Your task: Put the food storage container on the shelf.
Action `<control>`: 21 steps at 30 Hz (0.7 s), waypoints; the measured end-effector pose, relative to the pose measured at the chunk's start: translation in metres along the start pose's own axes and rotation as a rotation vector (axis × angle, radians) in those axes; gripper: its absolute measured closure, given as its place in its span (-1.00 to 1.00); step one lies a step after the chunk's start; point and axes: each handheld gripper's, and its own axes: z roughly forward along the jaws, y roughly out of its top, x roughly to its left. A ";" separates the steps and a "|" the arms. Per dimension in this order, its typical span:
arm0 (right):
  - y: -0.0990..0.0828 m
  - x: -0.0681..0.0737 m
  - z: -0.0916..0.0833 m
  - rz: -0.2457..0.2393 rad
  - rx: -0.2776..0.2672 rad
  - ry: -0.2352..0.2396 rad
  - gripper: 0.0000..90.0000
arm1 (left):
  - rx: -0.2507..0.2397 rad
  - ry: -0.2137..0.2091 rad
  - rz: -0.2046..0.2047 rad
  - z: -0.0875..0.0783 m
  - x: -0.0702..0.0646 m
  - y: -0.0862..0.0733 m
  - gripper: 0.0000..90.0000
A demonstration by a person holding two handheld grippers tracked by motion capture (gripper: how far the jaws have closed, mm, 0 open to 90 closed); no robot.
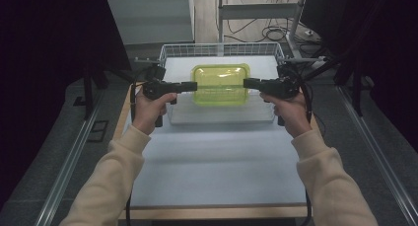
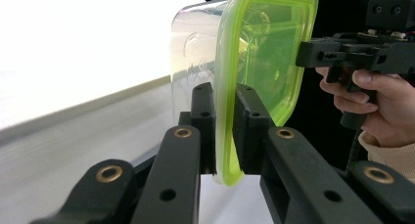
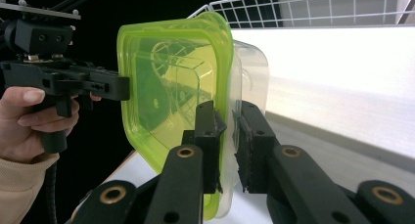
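The green-lidded container (image 1: 220, 84) hangs between the two tongs above the worktop (image 1: 217, 162), the left tongs (image 1: 193, 86) pinching one rim, the right tongs (image 1: 247, 83) pinching the opposite rim.

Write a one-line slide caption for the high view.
Two hand-held grippers, left and right, grip opposite rims of a green-lidded container above a wire basket.

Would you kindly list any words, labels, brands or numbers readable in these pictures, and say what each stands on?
No readable text anywhere.
Clear container under the green lid: faint embossed marks on its base, too blurred to read.
Left claw and right claw: no lettering visible.
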 end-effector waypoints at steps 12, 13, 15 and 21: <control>0.026 -0.022 0.017 0.035 -0.002 -0.036 0.79 | 0.015 0.024 -0.042 0.018 0.022 0.032 0.79; 0.028 -0.024 0.019 0.040 -0.001 -0.040 0.79 | 0.022 0.027 -0.040 0.019 0.024 0.035 0.79; 0.031 -0.028 0.022 0.047 -0.005 -0.045 0.79 | 0.029 0.036 -0.039 0.021 0.026 0.040 0.79; 0.037 -0.034 0.029 0.063 -0.009 -0.050 0.79 | 0.036 0.050 -0.047 0.028 0.036 0.053 0.78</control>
